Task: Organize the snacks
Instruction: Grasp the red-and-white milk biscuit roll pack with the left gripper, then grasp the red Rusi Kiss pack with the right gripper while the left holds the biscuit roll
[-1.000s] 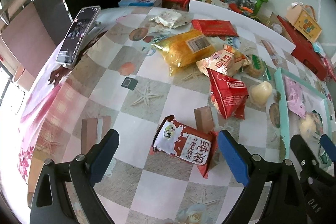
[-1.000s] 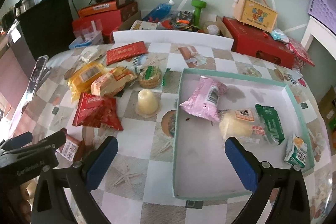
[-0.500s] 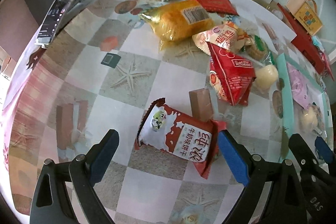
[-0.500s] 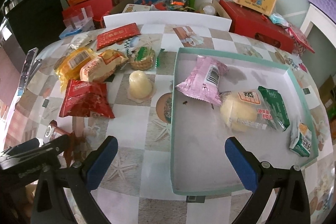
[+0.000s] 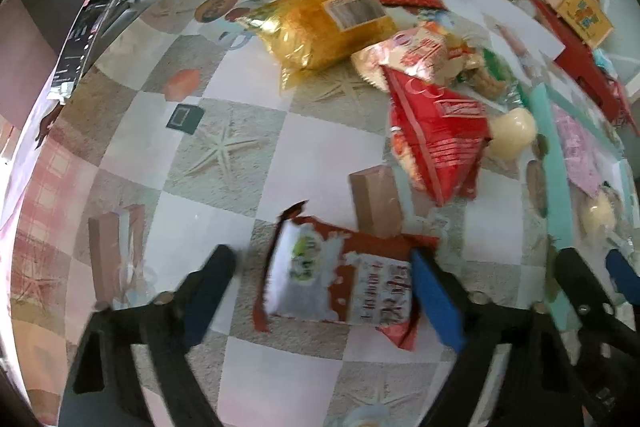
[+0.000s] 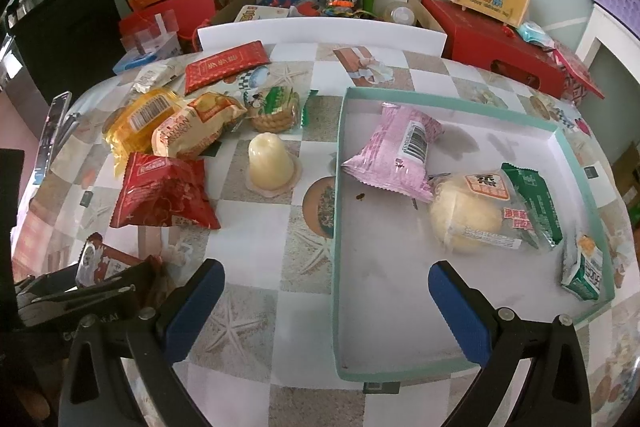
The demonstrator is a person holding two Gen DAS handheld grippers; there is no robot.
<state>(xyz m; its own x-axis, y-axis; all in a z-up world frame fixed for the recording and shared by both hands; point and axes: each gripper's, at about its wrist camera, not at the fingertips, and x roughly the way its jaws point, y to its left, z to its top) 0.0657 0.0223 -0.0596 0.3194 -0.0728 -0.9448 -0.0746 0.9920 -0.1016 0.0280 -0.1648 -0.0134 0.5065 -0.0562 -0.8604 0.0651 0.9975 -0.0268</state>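
Red-and-white milk snack packet (image 5: pixel 340 279): flat on the checkered tablecloth (image 5: pixel 224 155), now between the blue pads of the left gripper (image 5: pixel 320 291), which sits lower and closer over it than a second ago; its jaws have just been closing, the right pad at the packet's edge, the left pad still apart from it. Right gripper (image 6: pixel 324 303): jaws wide apart with nothing held, hovering over the near corner of the teal tray (image 6: pixel 340 227), much as before. Red chip bag (image 5: pixel 436 135), yellow packet (image 5: pixel 320 23) and jelly cup (image 6: pixel 270 163): unmoved on the table.
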